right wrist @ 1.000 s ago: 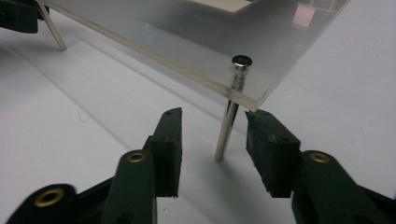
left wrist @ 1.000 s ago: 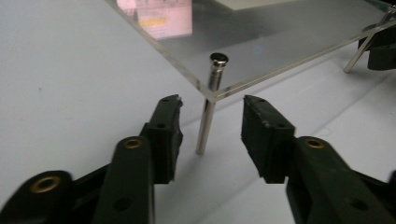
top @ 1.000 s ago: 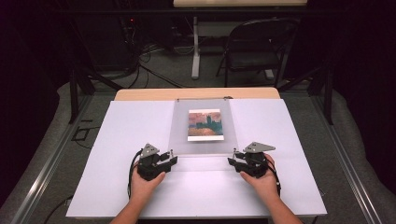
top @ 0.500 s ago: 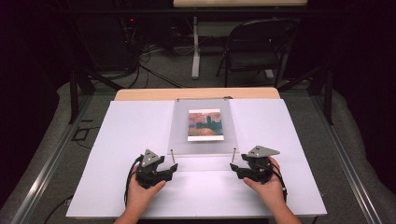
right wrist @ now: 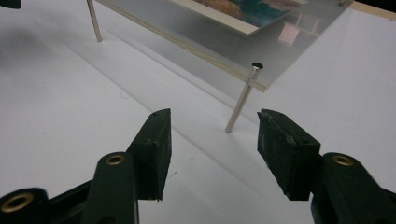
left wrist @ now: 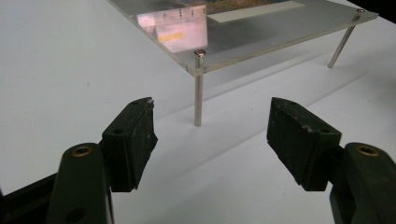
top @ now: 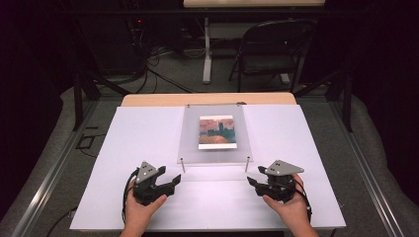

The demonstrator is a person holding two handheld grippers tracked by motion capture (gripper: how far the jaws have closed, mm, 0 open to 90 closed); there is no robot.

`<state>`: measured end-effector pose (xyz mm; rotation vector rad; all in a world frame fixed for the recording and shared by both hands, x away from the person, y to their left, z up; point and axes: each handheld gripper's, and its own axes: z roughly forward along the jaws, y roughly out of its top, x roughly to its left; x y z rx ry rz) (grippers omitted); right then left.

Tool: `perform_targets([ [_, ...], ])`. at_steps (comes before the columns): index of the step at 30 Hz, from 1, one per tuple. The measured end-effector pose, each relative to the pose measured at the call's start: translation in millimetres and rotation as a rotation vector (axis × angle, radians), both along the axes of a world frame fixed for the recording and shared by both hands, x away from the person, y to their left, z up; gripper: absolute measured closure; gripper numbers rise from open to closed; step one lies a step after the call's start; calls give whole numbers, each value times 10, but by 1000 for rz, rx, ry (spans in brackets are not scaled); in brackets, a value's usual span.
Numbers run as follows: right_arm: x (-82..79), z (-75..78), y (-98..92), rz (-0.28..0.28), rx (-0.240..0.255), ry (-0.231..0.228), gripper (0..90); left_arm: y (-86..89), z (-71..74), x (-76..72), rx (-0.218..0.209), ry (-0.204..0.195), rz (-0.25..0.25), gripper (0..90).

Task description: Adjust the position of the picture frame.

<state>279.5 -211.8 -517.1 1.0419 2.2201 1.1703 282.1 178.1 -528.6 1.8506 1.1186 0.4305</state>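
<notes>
A clear acrylic panel (top: 192, 148) with a small painted print (top: 216, 131) in it stands raised on thin metal legs at the table's middle. My left gripper (top: 174, 181) hovers just short of the near left leg (top: 183, 165), which rises ahead between its jaws (left wrist: 198, 91). Those jaws have just been opening, with nothing between them. My right gripper (top: 253, 181) sits just short of the near right leg (top: 246, 164), seen ahead of it (right wrist: 240, 100). Its jaws have just been closing a little, still wide apart and holding nothing. The left gripper (left wrist: 211, 112) and the right gripper (right wrist: 214, 122) both show bare pads.
A white sheet (top: 143, 133) covers the table, with a wooden edge (top: 207, 98) at the back. Behind the table are a folding chair (top: 269, 54), a table leg (top: 206, 54) and cables on the floor. Metal rails run along both sides.
Both hands have drawn back toward the table's near edge and lifted slightly, away from the panel's front legs. Both sets of jaws stand wider apart than a second ago.
</notes>
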Motion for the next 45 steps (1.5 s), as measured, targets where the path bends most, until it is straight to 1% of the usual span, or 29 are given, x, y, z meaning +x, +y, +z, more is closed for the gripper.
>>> perform_targets([
  [2,-12,38,-6,-4,-14,-13,445,14,9,1,-11,17,-1,324],
  [3,-14,56,-12,-5,-9,-16,438,22,9,4,-18,20,-1,330],
  [4,-14,69,-17,-7,1,-19,427,31,12,6,-14,23,5,331],
  [5,-15,81,-23,-9,4,-21,416,41,18,11,-12,27,6,331],
  [7,-9,88,-32,-16,7,-30,397,56,36,21,-20,28,10,331],
  [10,3,88,-39,-20,13,-18,399,69,64,27,-18,15,20,331],
  [14,4,98,-33,-24,9,-19,411,78,109,46,-6,5,18,331],
  [16,20,101,-28,-22,4,-5,404,83,155,85,-8,4,14,329],
  [18,50,103,-24,-19,7,13,408,87,215,133,-14,4,1,329],
  [21,113,136,-13,-9,11,27,406,80,312,211,13,-9,-23,329],
  [22,140,153,-4,-13,16,27,405,77,349,254,19,-10,-32,329],
  [23,176,179,6,-14,12,36,404,75,373,282,23,-13,-34,329],
  [25,236,214,11,-13,-13,21,408,73,436,362,33,-17,-44,329],
  [26,272,233,11,-20,-21,15,405,68,463,407,28,-12,-49,329],
  [28,358,271,10,-26,-21,19,398,64,509,501,25,-4,-53,329],
  [30,456,308,5,-28,-6,27,397,60,544,592,28,5,-44,329],
  [31,510,324,0,-33,4,33,397,56,555,637,21,6,-42,329],
  [35,724,370,-27,-47,38,74,397,63,594,819,19,18,-34,327],
  [39,913,402,-77,-84,53,83,398,108,612,1003,0,41,-12,326],
  [40,963,407,-96,-92,50,82,397,120,609,1050,-6,47,2,326],
  [41,1011,411,-111,-103,51,83,394,139,612,1097,-8,62,7,326],
  [43,1108,422,-140,-115,45,94,387,170,611,1187,-22,80,28,326],
  [45,1201,433,-165,-133,39,99,384,201,609,1273,-45,93,48,326],
])
